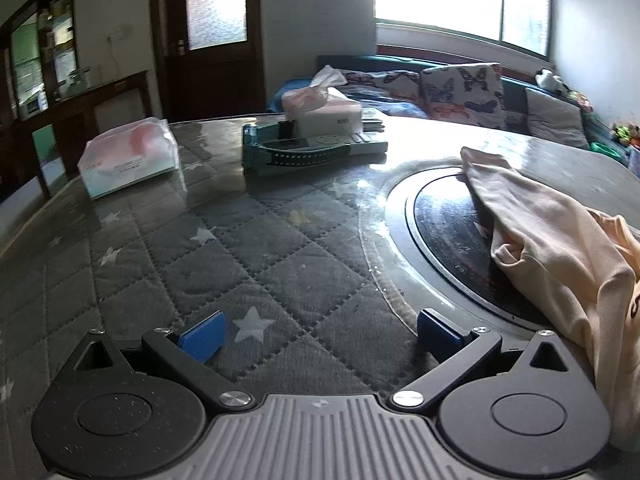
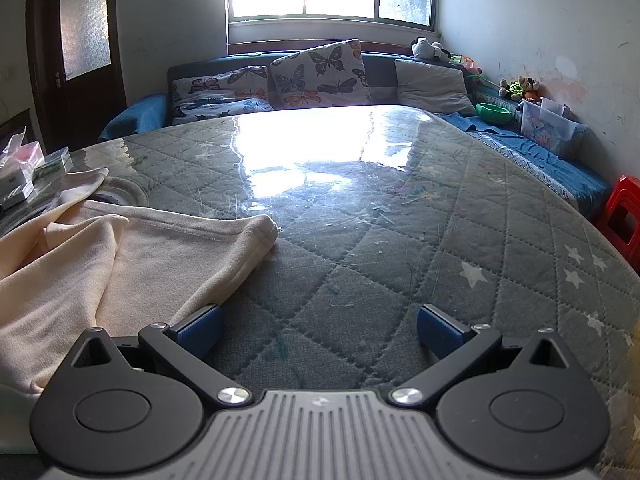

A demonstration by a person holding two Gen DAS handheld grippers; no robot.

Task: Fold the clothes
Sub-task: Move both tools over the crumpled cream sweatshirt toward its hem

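Observation:
A pale peach garment (image 1: 560, 248) lies crumpled on the right of the left wrist view, draped partly over a round black hotplate (image 1: 448, 232) set in the table. The same garment (image 2: 100, 256) fills the left of the right wrist view, a sleeve end reaching toward the middle. My left gripper (image 1: 320, 334) is open over the quilted star-patterned table cover (image 1: 240, 264), just left of the garment, nothing between its blue pads. My right gripper (image 2: 320, 330) is open too, its left pad (image 2: 202, 330) close beside the garment's edge, nothing gripped.
Two tissue packs (image 1: 128, 160) (image 1: 320, 104) and a teal tray with small devices (image 1: 312, 148) sit at the table's far left. A sofa with butterfly cushions (image 2: 320, 76) stands behind the table. A red stool (image 2: 620, 216) is at the right edge.

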